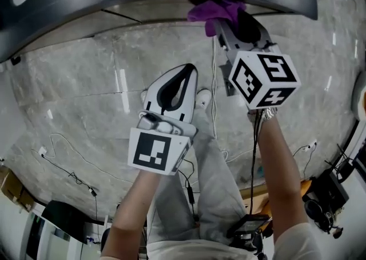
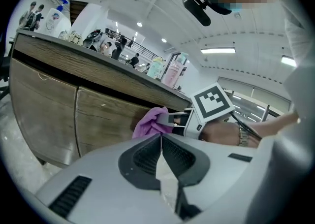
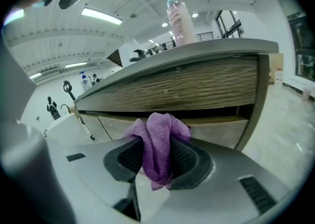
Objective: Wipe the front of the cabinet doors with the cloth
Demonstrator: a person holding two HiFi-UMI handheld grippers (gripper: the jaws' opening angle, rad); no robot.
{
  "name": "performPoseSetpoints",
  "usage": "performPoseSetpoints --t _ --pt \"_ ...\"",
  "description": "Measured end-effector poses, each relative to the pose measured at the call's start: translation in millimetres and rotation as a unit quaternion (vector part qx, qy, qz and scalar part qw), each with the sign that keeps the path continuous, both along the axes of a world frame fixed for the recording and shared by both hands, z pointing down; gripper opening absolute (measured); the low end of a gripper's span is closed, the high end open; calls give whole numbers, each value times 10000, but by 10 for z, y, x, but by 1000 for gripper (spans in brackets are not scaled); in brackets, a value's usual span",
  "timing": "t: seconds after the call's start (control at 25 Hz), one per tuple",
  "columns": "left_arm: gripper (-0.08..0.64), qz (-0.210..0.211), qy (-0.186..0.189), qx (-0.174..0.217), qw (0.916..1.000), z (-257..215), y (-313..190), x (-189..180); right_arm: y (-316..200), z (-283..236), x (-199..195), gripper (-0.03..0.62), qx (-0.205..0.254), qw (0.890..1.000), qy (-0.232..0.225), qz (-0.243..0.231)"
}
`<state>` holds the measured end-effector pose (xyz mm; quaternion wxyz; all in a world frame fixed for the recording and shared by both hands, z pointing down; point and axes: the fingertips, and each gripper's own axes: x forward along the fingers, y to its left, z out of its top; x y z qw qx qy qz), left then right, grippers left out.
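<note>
Right claw (image 3: 162,144) clamps the bunched purple cloth (image 3: 158,124), its free end pointing straight ahead at the cabinet doors (image 2: 103,119) beneath the counter (image 3: 197,53) overhang. Left claw (image 2: 161,138), jaws together and empty, hangs farther back.

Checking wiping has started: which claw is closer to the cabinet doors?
Right. The right claw, shut on the cloth, is up at the cabinet doors; the left claw, shut and empty, hangs farther back.
</note>
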<state>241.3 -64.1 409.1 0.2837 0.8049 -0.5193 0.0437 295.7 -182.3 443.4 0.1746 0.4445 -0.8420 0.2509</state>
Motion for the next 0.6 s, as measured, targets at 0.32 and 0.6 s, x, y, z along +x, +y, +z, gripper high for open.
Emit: performPoseSetpoints --t 0.32,0.6 --pt "17 218 13 -148 9997 43 -45 317 -138 63 846 133 -102 9974 199 688" --pt "17 182 36 -137 9997 132 -118 -27 -28 134 1076 133 -177 9857 230 1657"
